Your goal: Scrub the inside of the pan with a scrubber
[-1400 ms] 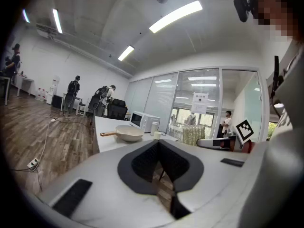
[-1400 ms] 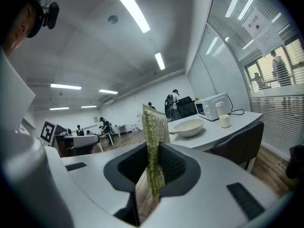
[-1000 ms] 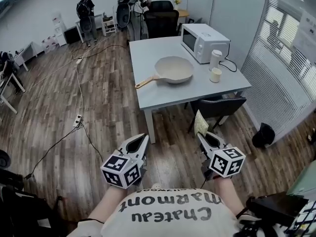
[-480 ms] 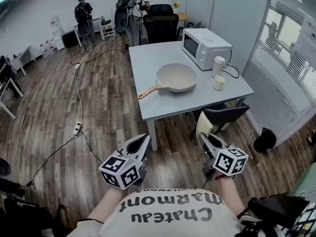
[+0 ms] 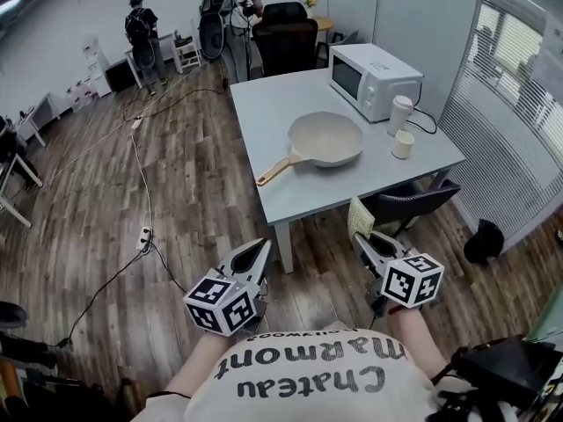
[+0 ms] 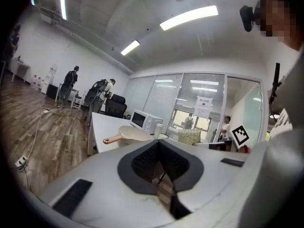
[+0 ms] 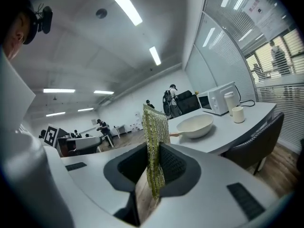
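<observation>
on table (image 5: 273, 121), pan (image 5: 327, 139) (cup (image 5: 403, 144) nearby)

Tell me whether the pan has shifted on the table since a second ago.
No. The pan sits at the same spot beside the microwave; only the camera's view has shifted.
</observation>
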`<state>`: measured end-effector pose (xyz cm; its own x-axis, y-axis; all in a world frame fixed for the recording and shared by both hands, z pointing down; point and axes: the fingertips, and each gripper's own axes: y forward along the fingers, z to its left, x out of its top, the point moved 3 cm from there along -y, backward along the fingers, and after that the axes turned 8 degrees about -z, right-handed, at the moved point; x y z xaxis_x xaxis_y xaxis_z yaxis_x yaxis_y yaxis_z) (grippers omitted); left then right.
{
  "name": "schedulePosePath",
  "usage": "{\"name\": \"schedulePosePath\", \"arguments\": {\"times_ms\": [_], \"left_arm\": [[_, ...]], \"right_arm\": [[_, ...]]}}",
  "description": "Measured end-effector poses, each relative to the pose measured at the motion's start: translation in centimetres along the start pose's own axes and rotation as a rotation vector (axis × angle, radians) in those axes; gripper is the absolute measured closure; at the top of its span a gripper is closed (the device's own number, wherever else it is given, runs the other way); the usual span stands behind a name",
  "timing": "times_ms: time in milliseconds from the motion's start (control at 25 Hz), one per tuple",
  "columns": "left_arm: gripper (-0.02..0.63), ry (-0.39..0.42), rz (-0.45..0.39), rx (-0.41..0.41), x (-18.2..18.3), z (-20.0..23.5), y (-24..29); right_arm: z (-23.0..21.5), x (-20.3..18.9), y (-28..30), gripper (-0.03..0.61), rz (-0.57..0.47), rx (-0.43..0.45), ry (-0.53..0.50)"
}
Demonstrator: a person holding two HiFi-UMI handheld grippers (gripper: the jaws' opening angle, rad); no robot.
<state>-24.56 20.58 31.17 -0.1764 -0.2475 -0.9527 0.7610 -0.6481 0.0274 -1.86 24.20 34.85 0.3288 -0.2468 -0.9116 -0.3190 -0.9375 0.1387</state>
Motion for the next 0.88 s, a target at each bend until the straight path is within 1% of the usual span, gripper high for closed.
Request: {"name": "schedulePosePath", "arguments": {"times_ms": [160,320,440,600,720,880], "left_arm": [[0.621,-0.018,0.033,0.002,-1.0,1.1,1.6],[0.620,-0.036,0.030,0.007,-1.3,2.5,4.4],[0.620,-0.069,0.023,0.026,-1.5,3.7,6.8],[0.620,-0.080,0.011,0.068,-1.5,5.5,10.5],[0.621,-0.100,0.001,0.111,-1.3,7.0,13.5],[0.621,-0.116,-0.029,0.133,-0.6,8.3,18.1]], "right_arm": [[-1.5,-0.1,1.6,0.511,0.001,-0.016,0.038],[-2.9,0.0,4.6,0.511,0.017,0.014,0.041],[-4.6,0.4,6.8,0.511,0.034,0.029,0.040],[-7.9,1.5,10.4,0.511,0.049,0.051,0.054],[-10.0,2.7,13.2,0.511,0.069,0.089,0.045],[-13.4,4.9,17.2,0.511,0.082,0.123,0.035]]}}
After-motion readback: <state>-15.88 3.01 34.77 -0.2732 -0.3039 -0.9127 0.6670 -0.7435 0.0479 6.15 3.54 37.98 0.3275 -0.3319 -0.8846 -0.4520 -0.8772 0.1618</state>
